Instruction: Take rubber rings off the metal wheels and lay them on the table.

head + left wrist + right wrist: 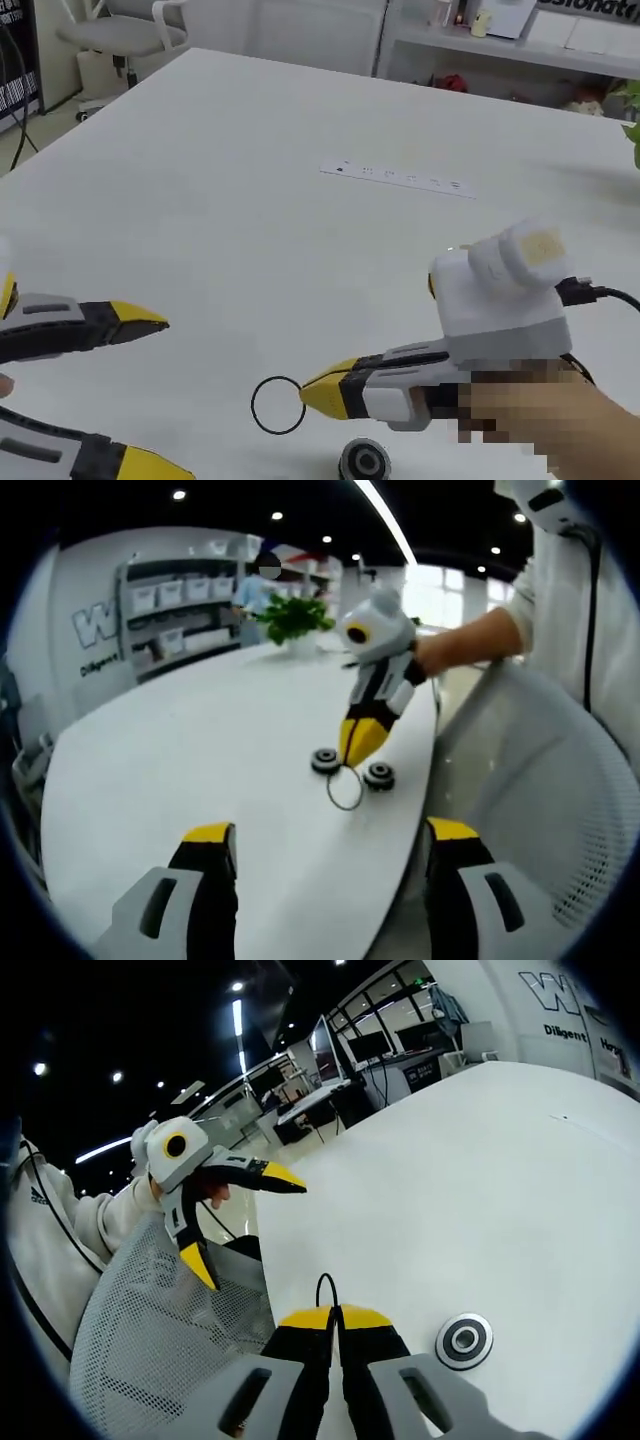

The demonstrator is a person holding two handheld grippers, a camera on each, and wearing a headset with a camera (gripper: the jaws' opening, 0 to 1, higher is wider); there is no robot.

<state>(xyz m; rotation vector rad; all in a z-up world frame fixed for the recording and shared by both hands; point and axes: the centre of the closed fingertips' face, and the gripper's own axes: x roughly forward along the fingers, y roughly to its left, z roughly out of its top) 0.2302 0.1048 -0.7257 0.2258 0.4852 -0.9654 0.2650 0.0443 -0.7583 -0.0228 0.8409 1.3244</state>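
Jaws shut on a rubber ring (254, 402).
Right gripper (310, 393) holds it low over the table (300, 230), likely for laying down; left gripper (160, 395) gapes, empty.

Table (250, 200): bears everything listed below.
Ring (277, 405): near the table's front edge, its right side pinched between the tips of the right gripper (318, 395).
Wheel (364, 462): just right of the ring and nearer the front edge.
Second wheel (326, 761): on the other side of the right gripper's tip, seen in the left gripper view.
Left gripper (165, 395): left of the ring, apart from it, jaws spread and pointing toward it.
Power strip (395, 180): mid-table, well behind the ring.
Chair (120, 35): beyond the far left corner.
Shelf (500, 50): behind the far right edge.
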